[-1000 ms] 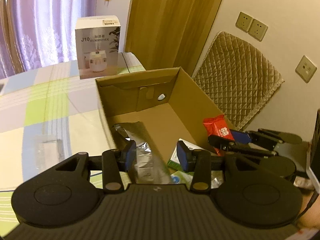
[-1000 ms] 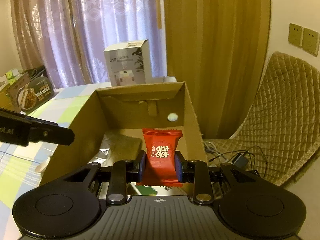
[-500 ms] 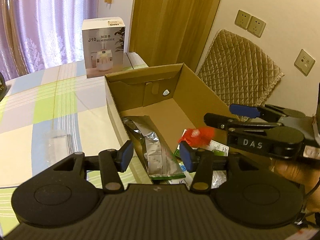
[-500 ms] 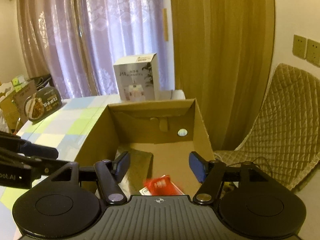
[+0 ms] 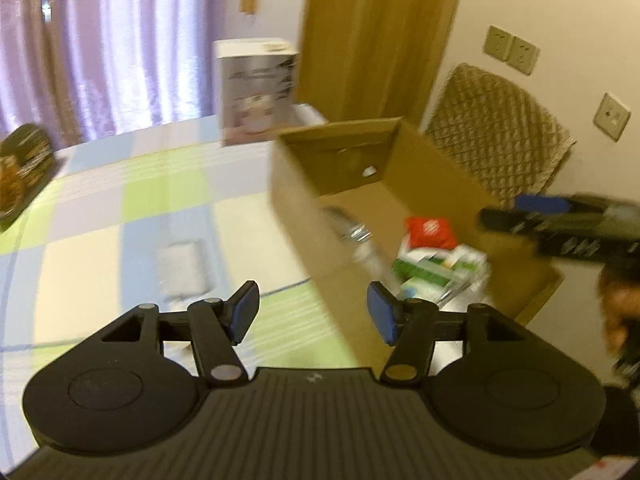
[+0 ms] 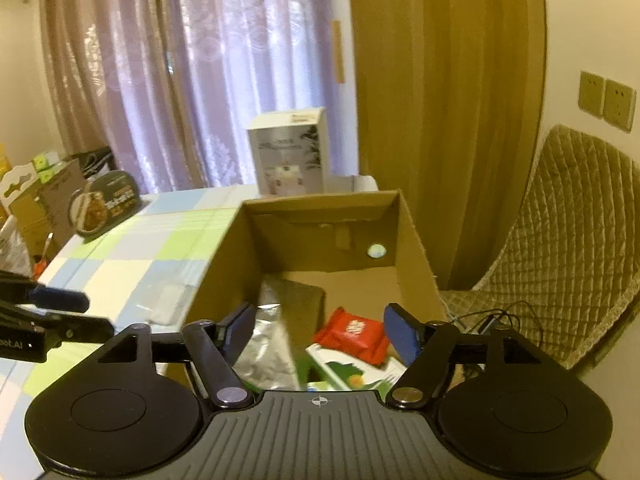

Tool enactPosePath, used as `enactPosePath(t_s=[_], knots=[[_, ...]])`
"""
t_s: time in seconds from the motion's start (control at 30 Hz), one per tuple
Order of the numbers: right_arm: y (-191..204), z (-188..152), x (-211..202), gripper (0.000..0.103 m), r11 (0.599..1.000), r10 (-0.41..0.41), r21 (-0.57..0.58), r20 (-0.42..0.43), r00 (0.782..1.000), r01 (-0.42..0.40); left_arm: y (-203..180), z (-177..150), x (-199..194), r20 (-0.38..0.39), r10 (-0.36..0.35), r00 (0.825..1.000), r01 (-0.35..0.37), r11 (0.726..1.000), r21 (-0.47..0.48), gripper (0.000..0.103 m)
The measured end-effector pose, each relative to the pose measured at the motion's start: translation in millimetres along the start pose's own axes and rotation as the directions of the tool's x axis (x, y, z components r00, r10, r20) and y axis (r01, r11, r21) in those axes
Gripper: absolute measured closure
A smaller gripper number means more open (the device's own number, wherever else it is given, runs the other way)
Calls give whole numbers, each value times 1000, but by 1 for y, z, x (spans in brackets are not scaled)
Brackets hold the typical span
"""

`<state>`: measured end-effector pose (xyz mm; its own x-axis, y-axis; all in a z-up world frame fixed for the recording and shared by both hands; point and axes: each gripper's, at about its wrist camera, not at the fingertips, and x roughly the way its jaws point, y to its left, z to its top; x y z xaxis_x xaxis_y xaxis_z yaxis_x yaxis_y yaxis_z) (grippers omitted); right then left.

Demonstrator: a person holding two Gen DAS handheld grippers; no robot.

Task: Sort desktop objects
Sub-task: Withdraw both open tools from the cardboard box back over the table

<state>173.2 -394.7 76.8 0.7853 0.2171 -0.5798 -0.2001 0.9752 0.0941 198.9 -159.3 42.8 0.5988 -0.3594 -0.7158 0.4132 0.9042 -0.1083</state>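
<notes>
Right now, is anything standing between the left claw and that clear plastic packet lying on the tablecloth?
Nothing visible. The left claw is open, and the clear packet lies on bare tablecloth ahead of it. The cardboard box sits off to the right.

The left gripper [image 6: 60,316] seemingly bears white letters "oot.AI".

Interior setting. A table covered with a checked cloth [image 6: 132,256] of pale green, blue, cream and grey squares occupies the left. Behind it hang sheer lilac patterned curtains [image 6: 224,80], lit from behind by a window, beside a heavier ochre drape [image 6: 440,100]. The wall [image 6: 580,20] to the right is cream and carries beige socket plates [image 6: 606,100]. A chair with a quilted tan cover [image 6: 568,232] stands against this wall; dark cables [image 6: 492,318] lie on its seat.
</notes>
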Motion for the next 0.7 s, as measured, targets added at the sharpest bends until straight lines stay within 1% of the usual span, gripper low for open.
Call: enactPosePath(t_s=[0.17, 0.27, 0.37, 0.43, 0.53, 0.7], knots=[[32, -1, -16, 28, 998, 51, -24, 17, 999, -50, 52, -43, -21, -41, 95, 995, -97, 994, -44, 41], [58, -2, -19, 27, 994, 96, -49, 15, 995, -95, 84, -69, -29, -72, 139, 988, -146, 985, -90, 40], [86, -4, -17, 26, 987, 142, -82, 2, 990, -142, 107, -87, -34, -89, 165, 982, -176, 976, -129, 38], [104, -6, -13, 26, 980, 168, -105, -12, 986, -169, 117, -94, -36, -89, 171, 981, -183, 971, -152, 37], [125, -7, -3, 26, 973, 195, -118, -34, 980, -198, 128, -98, -33, -80, 161, 984, -173, 970, -174, 37], [146, -1, 25, 26, 968, 218, -106, -73, 973, -225, 129, -95, -15, -51, 125, 991, -132, 977, -165, 37]])
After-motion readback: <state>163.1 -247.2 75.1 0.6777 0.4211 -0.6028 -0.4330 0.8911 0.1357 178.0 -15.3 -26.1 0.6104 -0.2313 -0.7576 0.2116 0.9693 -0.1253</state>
